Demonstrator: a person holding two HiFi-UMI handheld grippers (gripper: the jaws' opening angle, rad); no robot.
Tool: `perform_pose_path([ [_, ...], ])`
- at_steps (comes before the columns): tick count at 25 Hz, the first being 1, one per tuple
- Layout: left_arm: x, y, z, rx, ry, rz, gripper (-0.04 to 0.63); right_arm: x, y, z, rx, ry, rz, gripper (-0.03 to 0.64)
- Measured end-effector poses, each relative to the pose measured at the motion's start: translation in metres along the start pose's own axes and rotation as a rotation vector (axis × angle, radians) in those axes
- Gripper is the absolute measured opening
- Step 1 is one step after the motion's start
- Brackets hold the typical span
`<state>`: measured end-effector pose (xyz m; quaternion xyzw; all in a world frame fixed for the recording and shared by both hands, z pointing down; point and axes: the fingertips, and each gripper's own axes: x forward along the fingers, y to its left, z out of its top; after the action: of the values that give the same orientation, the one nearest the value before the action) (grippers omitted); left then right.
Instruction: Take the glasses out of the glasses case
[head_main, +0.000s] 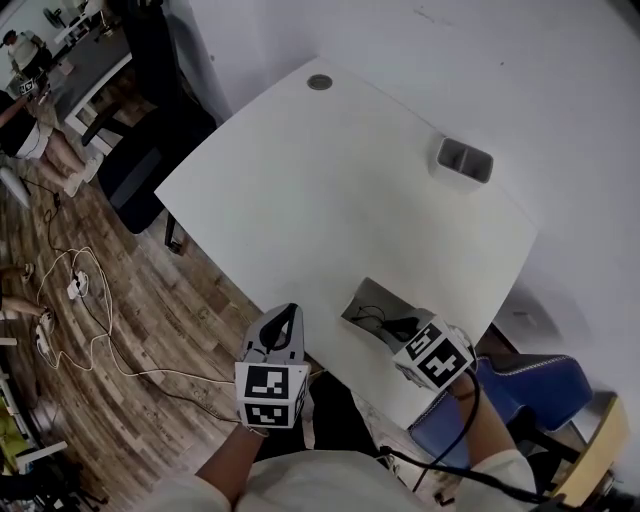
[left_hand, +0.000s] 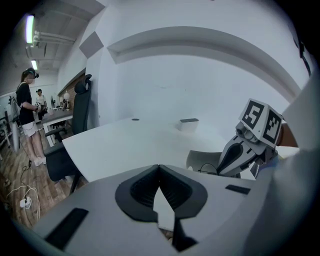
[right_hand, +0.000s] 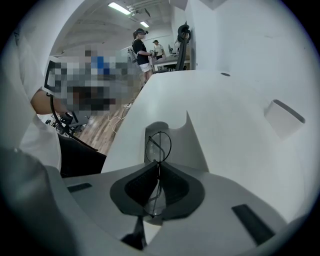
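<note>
Right gripper view: my right gripper has its fingers clamped on the glasses, low over the open glasses case at the surface edge. My left gripper is pinched together, empty. I judge lifting clear remains.

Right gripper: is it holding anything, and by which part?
Yes. The right gripper is shut on the glasses, its jaws pinching the wire frame at about the bridge, between the two lenses.

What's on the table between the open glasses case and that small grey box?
Nothing: the table between glasses case and grey box is bare, seen in the head view.
</note>
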<state>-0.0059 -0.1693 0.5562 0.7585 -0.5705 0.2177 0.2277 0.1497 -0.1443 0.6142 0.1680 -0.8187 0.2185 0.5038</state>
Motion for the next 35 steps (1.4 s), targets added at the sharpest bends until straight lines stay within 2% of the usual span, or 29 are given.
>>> perform_pose_path([
  [12,-0.002,0.002,0.012,0.022,-0.024,-0.041,0.017,-0.019,-0.008,0.013,0.068,-0.091,-0.119,0.042],
  [23,-0.005,-0.004,0.035,0.030,-0.086,-0.089,0.017,-0.050,-0.018,0.031,0.085,-0.179,-0.263,0.041],
  [29,-0.006,-0.012,0.058,0.038,-0.140,-0.123,0.017,-0.074,-0.019,0.042,0.160,-0.267,-0.331,0.041],
  [35,-0.004,-0.028,0.095,0.050,-0.220,-0.170,0.017,-0.112,-0.019,0.061,0.249,-0.412,-0.414,0.041],
])
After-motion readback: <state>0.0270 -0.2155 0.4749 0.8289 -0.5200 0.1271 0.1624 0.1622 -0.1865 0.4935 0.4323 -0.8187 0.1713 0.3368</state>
